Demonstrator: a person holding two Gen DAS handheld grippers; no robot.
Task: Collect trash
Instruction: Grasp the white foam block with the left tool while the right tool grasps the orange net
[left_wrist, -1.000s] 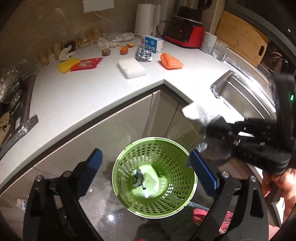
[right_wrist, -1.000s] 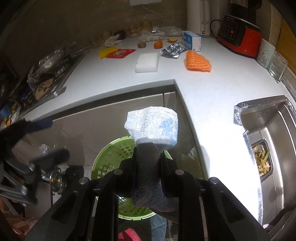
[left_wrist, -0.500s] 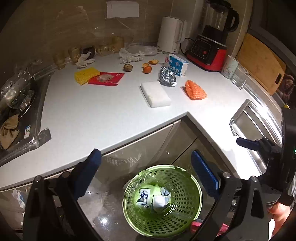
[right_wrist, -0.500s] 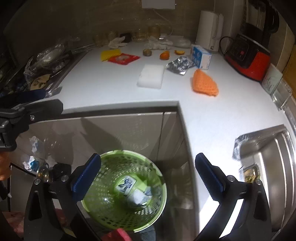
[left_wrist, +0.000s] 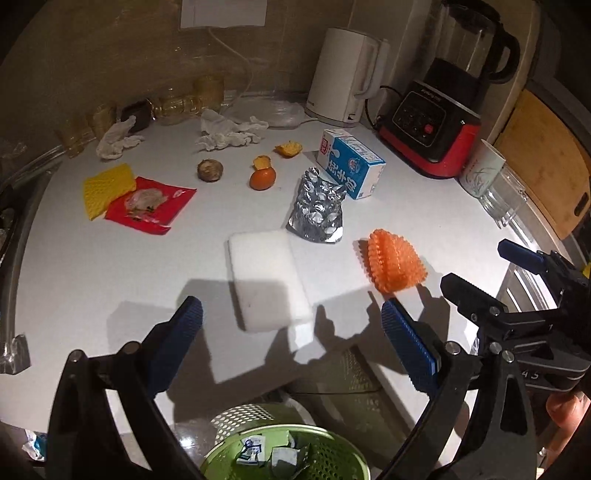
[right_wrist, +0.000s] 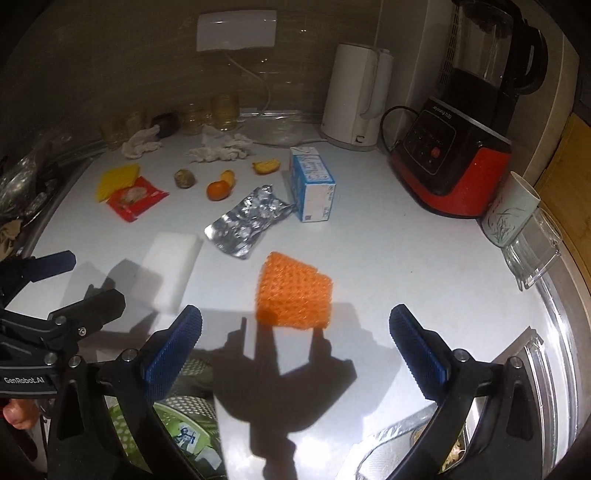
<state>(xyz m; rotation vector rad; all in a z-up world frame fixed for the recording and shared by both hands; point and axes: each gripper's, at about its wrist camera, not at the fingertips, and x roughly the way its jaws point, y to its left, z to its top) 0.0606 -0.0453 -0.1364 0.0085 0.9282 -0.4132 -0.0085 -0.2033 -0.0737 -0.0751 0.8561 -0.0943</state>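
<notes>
Both tongs are spread wide over the white tabletop (left_wrist: 92, 266) with nothing between the pads: left tongs (left_wrist: 291, 332) above the near end of a white foam block (left_wrist: 267, 278), right tongs (right_wrist: 295, 338) just short of an orange foam fruit net (right_wrist: 295, 291); the right pair's jaws have just been opening. Uncollected trash on the tabletop: crumpled foil blister pack (left_wrist: 319, 206), milk carton (left_wrist: 349, 164), red snack wrapper (left_wrist: 151, 205), yellow net (left_wrist: 107, 188), tangerine (left_wrist: 263, 178) with peel scraps, crumpled tissues (left_wrist: 229, 134). The green perforated basket (left_wrist: 332, 461) sits on the floor below the tabletop edge, with small wrappers inside.
</notes>
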